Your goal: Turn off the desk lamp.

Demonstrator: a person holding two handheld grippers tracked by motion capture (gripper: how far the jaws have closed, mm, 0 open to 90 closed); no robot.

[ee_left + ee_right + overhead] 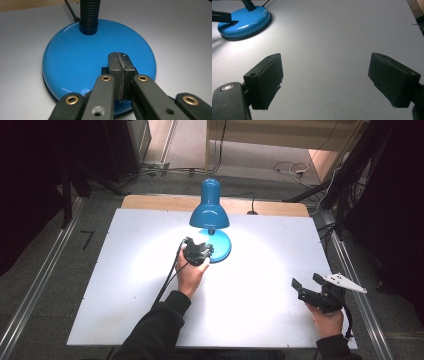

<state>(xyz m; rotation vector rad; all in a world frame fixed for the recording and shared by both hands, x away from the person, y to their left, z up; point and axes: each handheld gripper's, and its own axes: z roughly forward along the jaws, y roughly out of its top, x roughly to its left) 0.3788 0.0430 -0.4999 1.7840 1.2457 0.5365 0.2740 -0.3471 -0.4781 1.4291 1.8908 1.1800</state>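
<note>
A blue desk lamp (210,220) is standing near the far edge of the white table (125,285), about midway along it, and it is casting a bright pool of light on the surface. The left gripper (121,75) is resting on top of the lamp's round base (82,65), its jaws clenched together with nothing between them, perhaps pressing a switch there, though none is visible. The right gripper (325,82) is hovering near the right edge of the table, released, its jaws spread wide over bare surface. The base is looking glossy and probably slippery, likely weighted; its ribbed black neck (89,15) is probably bendable and offering the surer place to hold, while the shade may be getting warm.
</note>
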